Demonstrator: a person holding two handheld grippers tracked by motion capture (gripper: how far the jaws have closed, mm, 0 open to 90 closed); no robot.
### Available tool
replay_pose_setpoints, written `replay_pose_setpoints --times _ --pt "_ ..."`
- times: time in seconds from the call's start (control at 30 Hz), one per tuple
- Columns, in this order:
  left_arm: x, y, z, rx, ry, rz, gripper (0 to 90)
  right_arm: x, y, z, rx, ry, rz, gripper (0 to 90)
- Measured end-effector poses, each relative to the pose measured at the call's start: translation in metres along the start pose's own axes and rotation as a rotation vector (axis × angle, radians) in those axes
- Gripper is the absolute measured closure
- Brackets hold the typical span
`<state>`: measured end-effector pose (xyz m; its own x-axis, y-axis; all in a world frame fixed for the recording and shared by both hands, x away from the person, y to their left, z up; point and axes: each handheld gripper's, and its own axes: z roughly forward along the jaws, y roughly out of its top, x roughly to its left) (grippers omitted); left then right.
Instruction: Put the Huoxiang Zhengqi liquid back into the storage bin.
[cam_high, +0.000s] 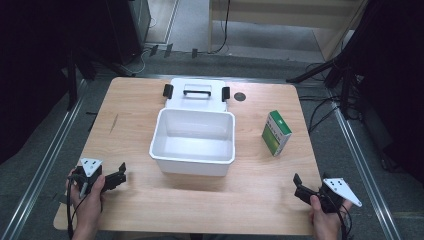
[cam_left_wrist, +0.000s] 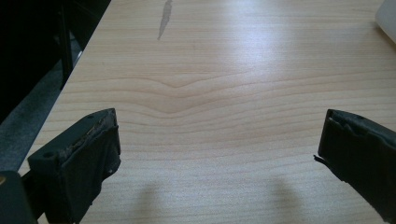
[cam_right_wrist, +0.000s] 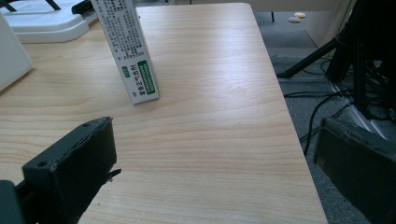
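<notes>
A white open box (cam_high: 194, 141) stands in the middle of the wooden table (cam_high: 140, 205), its lid (cam_high: 198, 94) with a black handle lying flat behind it. A green and white carton (cam_high: 276, 133) stands upright to the right of the box; it also rises ahead in the right gripper view (cam_right_wrist: 126, 51). My left gripper (cam_high: 121, 172) rests near the table's front left corner, open, with bare wood between its jaws (cam_left_wrist: 219, 154). My right gripper (cam_high: 298, 186) sits at the front right corner, open and empty (cam_right_wrist: 215, 163).
A small dark round spot (cam_high: 240, 96) marks the table beside the lid. Black tripod legs and cables (cam_high: 345, 80) stand off the right edge, and metal rails run along both sides of the table. A dark streak (cam_left_wrist: 164, 18) marks the wood ahead of the left gripper.
</notes>
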<state>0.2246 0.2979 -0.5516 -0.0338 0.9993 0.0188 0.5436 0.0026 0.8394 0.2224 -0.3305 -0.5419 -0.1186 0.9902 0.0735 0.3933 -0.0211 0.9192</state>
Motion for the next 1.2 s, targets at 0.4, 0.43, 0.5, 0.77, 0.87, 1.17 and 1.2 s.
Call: replay_pose_setpoints --times 0.4,0.43,0.5,0.77,0.87,1.17,1.2 --pt "-0.001 0.000 0.000 0.001 0.001 0.004 0.0 -0.003 0.012 -0.007 -0.007 0.027 0.005 0.0" --pt "-0.001 0.000 0.000 0.002 0.002 0.005 0.0 -0.003 0.012 -0.007 -0.004 0.029 -0.003 0.0" --pt "0.000 0.000 -0.001 0.003 0.001 0.008 0.0 -0.002 0.014 -0.007 0.001 0.031 -0.006 0.0" --pt "-0.001 0.000 -0.001 0.001 0.002 0.007 0.0 0.008 0.033 -0.009 0.021 0.088 -0.068 0.0" --pt "-0.001 0.000 -0.001 0.000 0.003 0.007 0.0 0.015 0.048 -0.010 0.040 0.108 -0.109 0.0" --pt "-0.001 0.000 -0.001 0.000 0.001 0.009 0.0 0.024 0.078 -0.004 0.089 0.128 -0.177 0.0" --pt "-0.001 0.000 -0.001 -0.001 0.002 0.008 0.0 0.025 0.081 -0.002 0.097 0.133 -0.186 0.0"
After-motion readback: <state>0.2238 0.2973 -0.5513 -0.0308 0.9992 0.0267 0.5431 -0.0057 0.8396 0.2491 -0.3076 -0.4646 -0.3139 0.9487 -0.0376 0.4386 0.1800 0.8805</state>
